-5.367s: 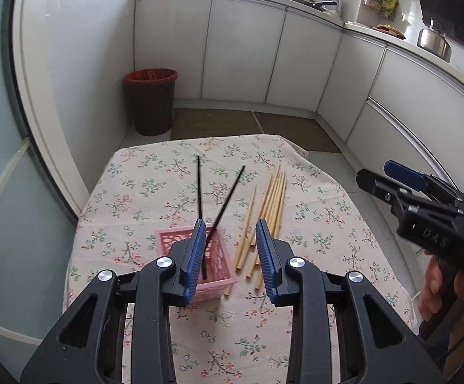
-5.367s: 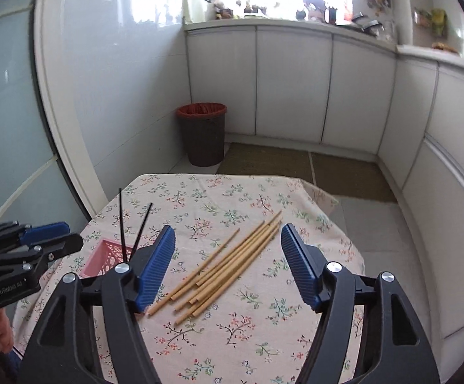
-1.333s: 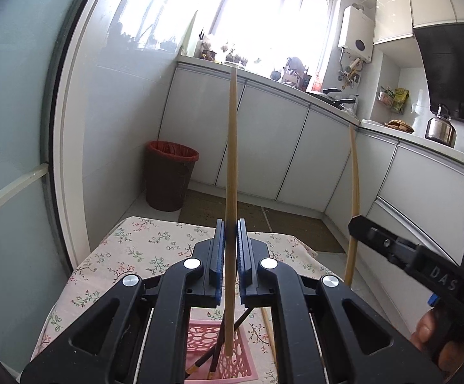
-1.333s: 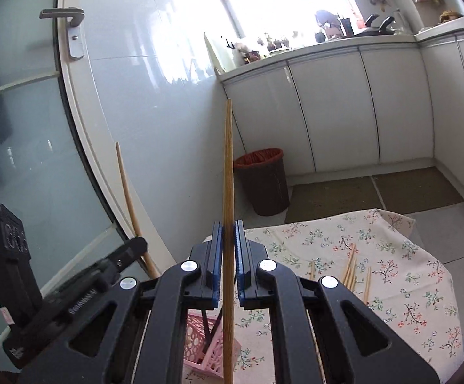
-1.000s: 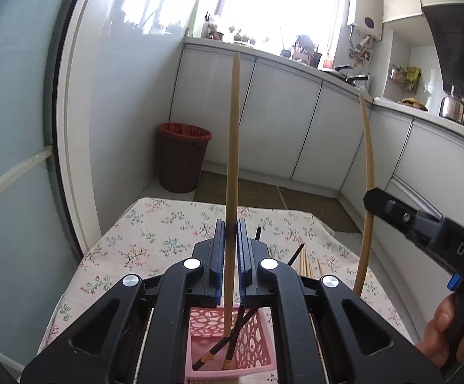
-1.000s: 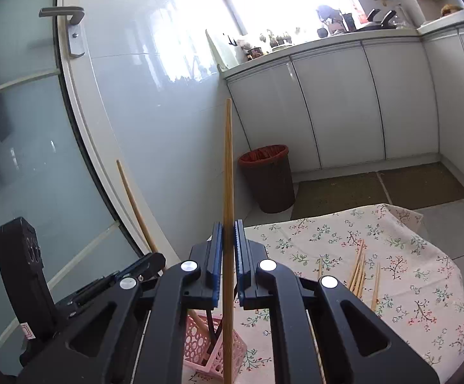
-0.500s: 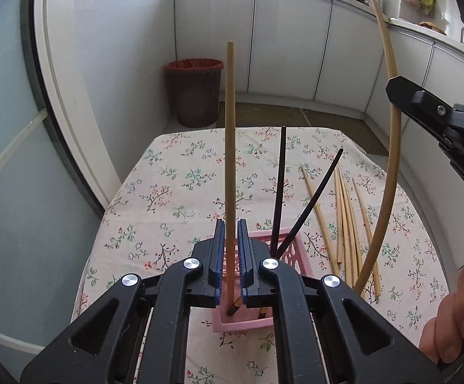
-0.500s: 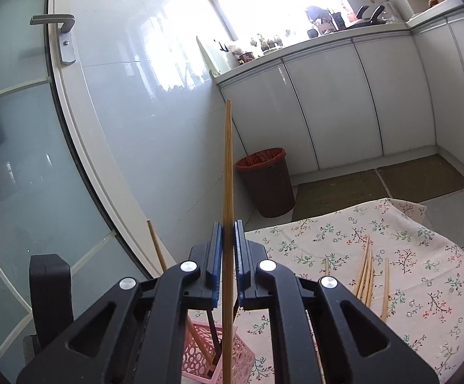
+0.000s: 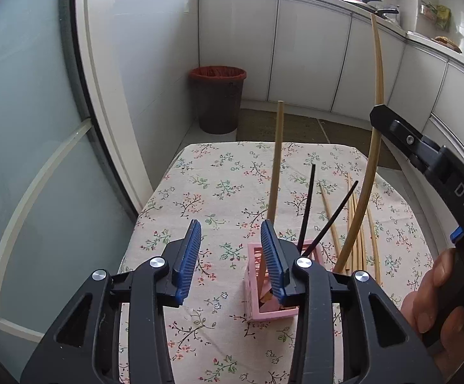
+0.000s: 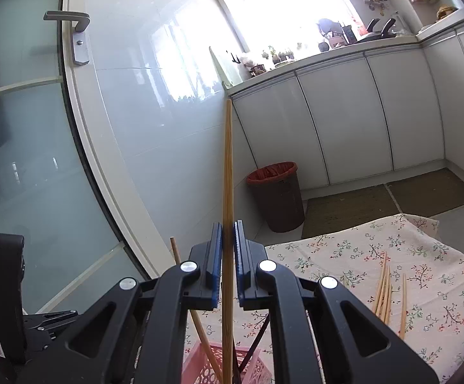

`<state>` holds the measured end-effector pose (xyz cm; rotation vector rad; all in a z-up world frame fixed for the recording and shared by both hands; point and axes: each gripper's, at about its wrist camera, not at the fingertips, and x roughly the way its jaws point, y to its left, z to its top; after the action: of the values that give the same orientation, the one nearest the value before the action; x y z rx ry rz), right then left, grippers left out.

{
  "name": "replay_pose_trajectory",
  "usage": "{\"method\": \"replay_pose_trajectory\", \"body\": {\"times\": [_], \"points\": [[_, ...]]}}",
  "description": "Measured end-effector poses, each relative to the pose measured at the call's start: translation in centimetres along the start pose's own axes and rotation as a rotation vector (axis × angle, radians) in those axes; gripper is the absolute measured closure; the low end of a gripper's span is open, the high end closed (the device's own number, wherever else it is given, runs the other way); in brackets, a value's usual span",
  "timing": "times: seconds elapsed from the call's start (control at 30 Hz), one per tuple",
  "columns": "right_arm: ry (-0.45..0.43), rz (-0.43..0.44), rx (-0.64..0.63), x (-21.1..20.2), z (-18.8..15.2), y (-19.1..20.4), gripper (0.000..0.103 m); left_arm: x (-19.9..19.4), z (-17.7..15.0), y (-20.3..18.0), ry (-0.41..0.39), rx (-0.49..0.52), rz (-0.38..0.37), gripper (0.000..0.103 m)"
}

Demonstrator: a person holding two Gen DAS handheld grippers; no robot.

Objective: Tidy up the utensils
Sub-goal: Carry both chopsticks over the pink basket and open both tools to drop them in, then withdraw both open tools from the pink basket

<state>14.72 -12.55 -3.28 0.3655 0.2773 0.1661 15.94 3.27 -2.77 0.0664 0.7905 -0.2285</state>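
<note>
The tabletop wears a floral cloth and stands in a kitchen corner lined with white cabinets. A dark bin with a red liner sits on the floor beyond its far edge.

The left tool hangs over the near part of the tabletop with its blue pads set wide, gripping nothing. Just right of it, partly hidden behind its right finger, is a small pink basket with lattice walls. Standing in that basket are 1 bamboo chopstick, nearly upright, and 2 black chopsticks that lean to the right.

The right tool is clamped narrow on a second bamboo chopstick, held upright; in the right wrist view its lower end reaches down at the basket's rim, though whether it sits inside cannot be told. In the left wrist view the same stick rises as a curved line at the right, above the basket's right side.

A loose group of bamboo chopsticks lies flat on the cloth to the right of the basket, running from near to far.
</note>
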Motion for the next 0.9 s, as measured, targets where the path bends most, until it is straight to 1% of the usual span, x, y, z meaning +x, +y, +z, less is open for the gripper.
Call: {"method": "replay_pose_trajectory", "body": {"times": [0.17,0.37,0.5,0.57,0.63,0.67,0.73,0.8,0.9], "points": [[0.010,-0.005,-0.017,0.9,-1.0,0.5,0.095,0.2,0.2,0.8,0.016,-0.029,0.012,0.065],[0.029,-0.013,-0.029,1.4,-1.7,0.4,0.095,0.4,0.5,1.5,0.023,-0.060,0.006,0.065],[0.055,-0.020,-0.042,1.7,-2.4,0.3,0.095,0.4,0.4,1.5,0.025,-0.065,0.000,0.065],[0.090,-0.023,-0.061,1.9,-2.9,0.5,0.094,0.4,0.5,1.6,0.026,-0.070,-0.014,0.064],[0.125,-0.023,-0.073,1.9,-2.9,0.6,0.091,0.4,0.5,1.5,0.029,-0.072,-0.023,0.064],[0.126,-0.019,-0.070,1.6,-2.7,0.5,0.088,0.4,0.5,1.4,0.029,-0.071,-0.024,0.064],[0.129,-0.008,-0.061,1.0,-2.0,0.2,0.086,0.3,0.5,1.2,0.026,-0.066,-0.023,0.064],[0.134,-0.010,-0.065,0.2,-1.2,0.0,0.075,0.1,0.5,1.1,0.023,-0.063,-0.029,0.064],[0.147,-0.018,-0.069,-0.7,-0.2,-0.5,0.073,-0.3,0.6,0.5,0.013,-0.051,-0.033,0.064]]}}
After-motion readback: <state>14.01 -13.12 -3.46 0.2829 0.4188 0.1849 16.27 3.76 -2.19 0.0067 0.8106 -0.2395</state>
